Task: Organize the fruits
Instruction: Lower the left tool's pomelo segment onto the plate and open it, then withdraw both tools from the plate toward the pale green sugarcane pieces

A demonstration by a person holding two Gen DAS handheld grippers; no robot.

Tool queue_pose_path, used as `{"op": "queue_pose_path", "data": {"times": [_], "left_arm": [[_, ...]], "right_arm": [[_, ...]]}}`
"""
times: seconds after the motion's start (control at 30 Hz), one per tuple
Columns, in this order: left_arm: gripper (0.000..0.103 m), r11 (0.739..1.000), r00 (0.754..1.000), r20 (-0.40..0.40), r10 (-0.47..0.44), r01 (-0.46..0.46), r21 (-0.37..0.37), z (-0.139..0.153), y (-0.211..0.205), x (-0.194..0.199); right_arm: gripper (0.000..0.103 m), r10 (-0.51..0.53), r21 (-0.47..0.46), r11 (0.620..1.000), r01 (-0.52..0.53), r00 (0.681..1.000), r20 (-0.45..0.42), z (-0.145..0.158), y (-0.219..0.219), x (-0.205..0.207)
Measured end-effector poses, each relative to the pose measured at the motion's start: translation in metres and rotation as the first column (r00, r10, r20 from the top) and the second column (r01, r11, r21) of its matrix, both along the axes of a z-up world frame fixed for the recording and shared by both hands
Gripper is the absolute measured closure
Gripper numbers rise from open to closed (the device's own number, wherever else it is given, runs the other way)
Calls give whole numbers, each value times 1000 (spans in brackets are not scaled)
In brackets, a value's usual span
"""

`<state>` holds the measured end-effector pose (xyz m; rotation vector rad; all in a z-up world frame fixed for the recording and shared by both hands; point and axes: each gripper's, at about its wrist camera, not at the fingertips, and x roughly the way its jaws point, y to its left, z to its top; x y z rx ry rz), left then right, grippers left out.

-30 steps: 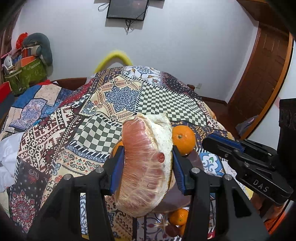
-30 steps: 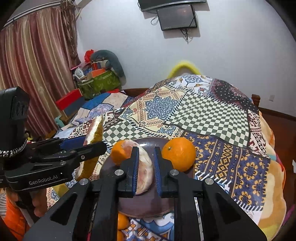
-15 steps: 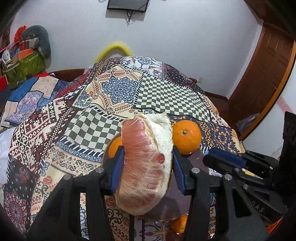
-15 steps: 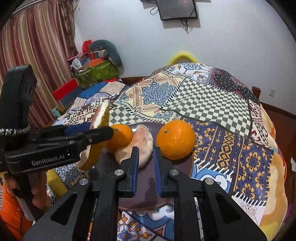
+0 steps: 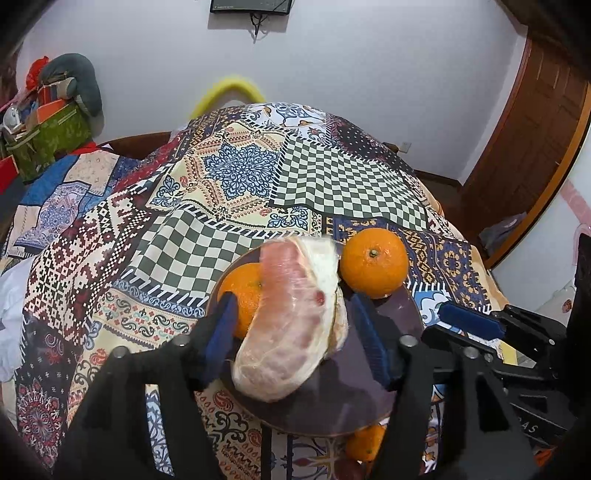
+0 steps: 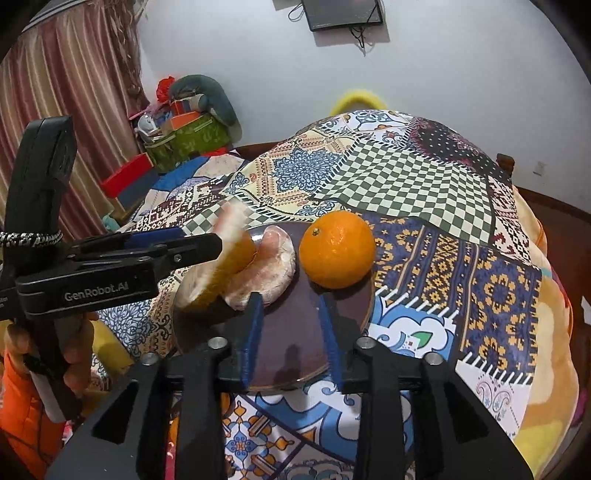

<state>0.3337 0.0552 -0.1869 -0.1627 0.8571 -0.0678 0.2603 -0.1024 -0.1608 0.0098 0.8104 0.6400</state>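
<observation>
Nearest, left gripper [image 5: 291, 332]: black frame, blue pads, jaws opening. A peeled pomelo wedge [image 5: 291, 325], pink flesh and white pith, lies between the fingers, but both pads now stand clear of it; the wedge is over the near left part of the plate, and in the right wrist view it is blurred, so whether it already rests there cannot be told.

Right gripper [image 6: 291, 332]: same build, jaws opening, nothing between them. Its fingertips hover over the near bare part of the plate; the left pad stands just beside a second pomelo piece [image 6: 266, 273].

Plate [image 6: 295, 354]: round, dark brown, lying on the quilt. Contents, near to far:
- second pomelo piece, pink, curved, lying flat at the middle left;
- small orange [image 5: 243, 291], far left, partly hidden behind the wedge;
- large orange [image 6: 336, 254], far right, stem end up, apart from the pomelo pieces.

Off the plate, at its near edge: another orange [image 5: 365, 443], only partly seen beneath the rim.

Hand [image 6: 70, 354]: wrapped round the left gripper's handle, at the near left of the right wrist view.

Quilt [image 5: 240, 173]: patchwork of checks and floral panels, covering a raised surface under the plate and reaching to the far side.

Far left: green bag [image 6: 184, 144] heaped with oddments, striped curtain [image 6: 74, 92] beside it.

Far wall: white, with a dark screen [image 6: 347, 14] mounted high; wooden door [image 5: 532, 136] at far right.
</observation>
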Motion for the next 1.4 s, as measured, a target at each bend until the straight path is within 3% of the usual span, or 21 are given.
{"op": "queue_pose_path", "data": {"times": [0.5,0.73,1.13,1.4], "left_arm": [[38,999,998,59,31,-33,33,38,10,-68],[37,997,998,53,40,-44,68,42,12,-106],[37,994,996,-48,79,-75,75,8,22,-160],[37,981,977,-119,174,-162,108,-26,55,-184]], "right_arm": [[60,-7,-24,1000,9,997,82,33,-6,-43],[58,-1,-34,999,5,994,109,44,-9,-72],[56,-7,-46,999,10,997,76,36,-16,-104],[56,13,-99,995,-9,999,34,18,-11,-123]]}}
